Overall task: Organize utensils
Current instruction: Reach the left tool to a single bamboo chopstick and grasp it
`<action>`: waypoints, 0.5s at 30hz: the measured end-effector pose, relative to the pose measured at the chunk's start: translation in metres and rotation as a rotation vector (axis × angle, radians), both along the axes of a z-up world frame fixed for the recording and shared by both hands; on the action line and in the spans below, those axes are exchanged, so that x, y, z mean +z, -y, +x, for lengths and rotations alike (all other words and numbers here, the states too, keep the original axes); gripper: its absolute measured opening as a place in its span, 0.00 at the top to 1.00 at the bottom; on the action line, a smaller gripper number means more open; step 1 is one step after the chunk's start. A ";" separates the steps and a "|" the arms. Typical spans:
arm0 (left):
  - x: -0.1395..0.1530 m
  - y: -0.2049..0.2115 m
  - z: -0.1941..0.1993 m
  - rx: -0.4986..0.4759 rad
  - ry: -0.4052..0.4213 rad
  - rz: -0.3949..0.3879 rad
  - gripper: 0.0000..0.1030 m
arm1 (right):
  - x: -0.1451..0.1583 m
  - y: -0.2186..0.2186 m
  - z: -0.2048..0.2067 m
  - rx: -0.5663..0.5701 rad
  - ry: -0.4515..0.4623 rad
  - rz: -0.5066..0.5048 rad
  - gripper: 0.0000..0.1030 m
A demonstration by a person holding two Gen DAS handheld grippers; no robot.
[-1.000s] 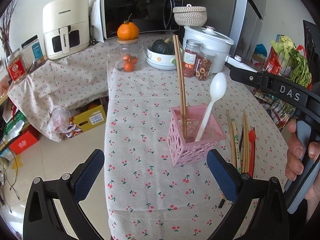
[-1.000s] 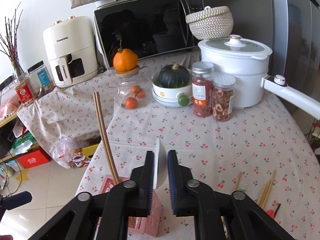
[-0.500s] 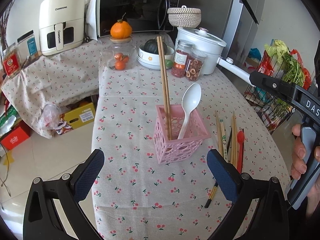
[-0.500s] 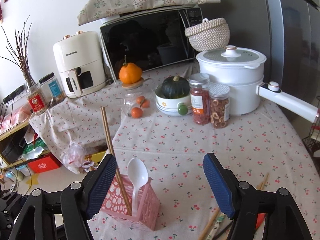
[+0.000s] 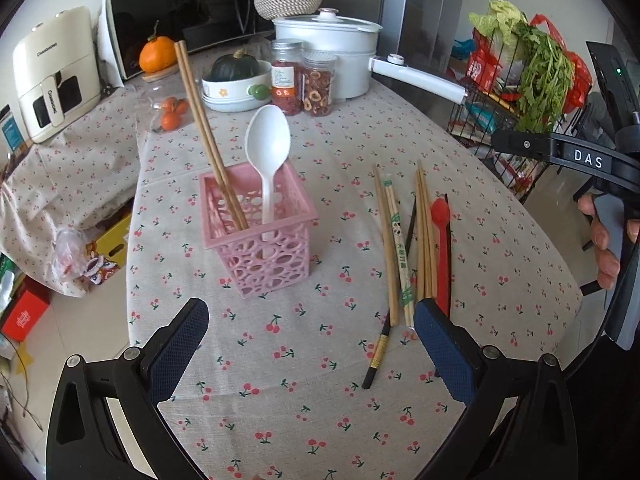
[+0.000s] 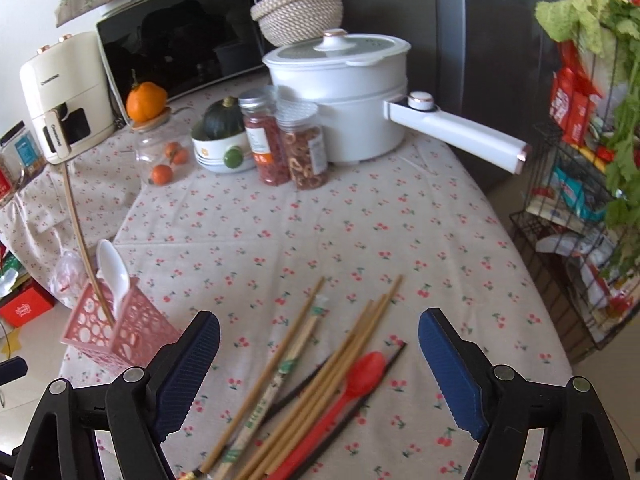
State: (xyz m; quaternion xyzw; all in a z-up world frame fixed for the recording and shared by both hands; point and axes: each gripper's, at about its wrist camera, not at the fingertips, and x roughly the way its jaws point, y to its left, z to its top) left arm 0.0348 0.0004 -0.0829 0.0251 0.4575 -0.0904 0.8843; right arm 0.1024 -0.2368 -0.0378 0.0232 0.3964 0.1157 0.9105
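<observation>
— Where the cherry-print tablecloth curves off at the near edge, is room left?

— Yes, bare cloth is seen before the perforated pink basket, where the white spoon stands.

— The grippers?

— Left gripper is spread wide, empty; right gripper is opening, empty, over loose chopsticks (wooden, thin).

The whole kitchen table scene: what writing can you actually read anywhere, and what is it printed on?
"CHANGHONG": white air fryer, on its top and again on its handle.
"DAS": black right gripper body, seen from the left wrist.
Too small or blurred: spice jar label, paper chopstick sleeve, red box.
</observation>
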 end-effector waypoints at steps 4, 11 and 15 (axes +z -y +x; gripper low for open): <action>-0.003 0.036 0.004 -0.069 -0.044 -0.004 0.00 | -0.012 0.027 0.003 -0.053 -0.064 -0.022 0.17; -0.012 0.096 0.034 -0.106 -0.113 0.069 0.00 | -0.029 0.068 0.012 -0.137 -0.149 -0.031 0.17; -0.015 0.112 0.064 -0.062 -0.143 0.039 0.00 | -0.036 0.082 0.021 -0.167 -0.184 -0.036 0.17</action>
